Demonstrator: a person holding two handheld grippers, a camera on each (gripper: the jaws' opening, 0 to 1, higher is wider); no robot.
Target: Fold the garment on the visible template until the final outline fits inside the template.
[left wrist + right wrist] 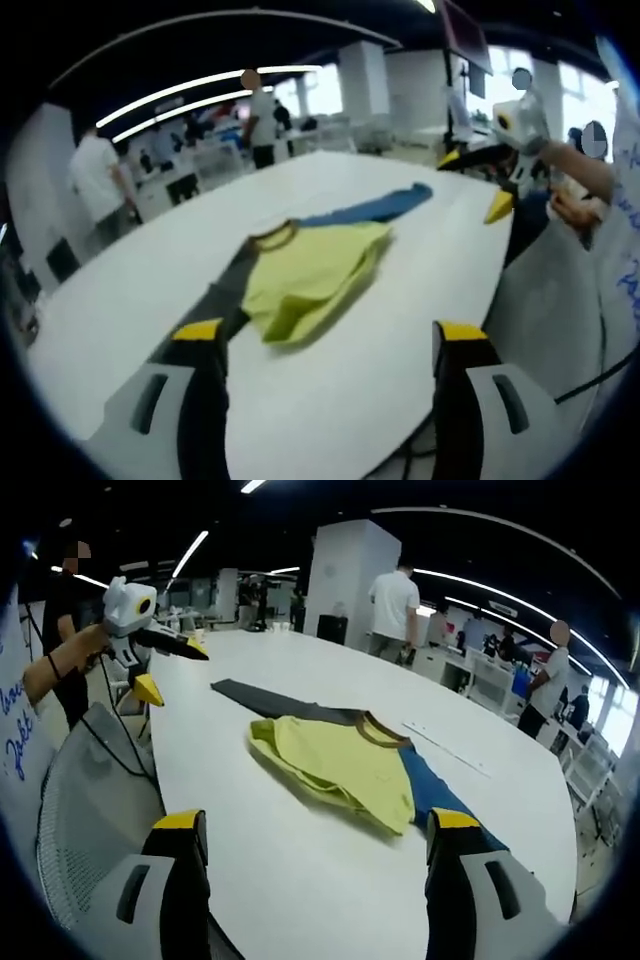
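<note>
- The garment [310, 275] is a shirt with a yellow body, a brown collar, one dark grey sleeve and one blue sleeve.
- It lies flat, the body partly folded over itself, both sleeves stretched out to opposite sides.
- In the left gripper view it sits at the centre of the frame; in the right gripper view [345, 760], just right of centre.

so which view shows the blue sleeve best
The left gripper view: the blue sleeve lies stretched out in full on the white table. In the right gripper view, the right gripper's own jaw covers the sleeve's end.
</note>
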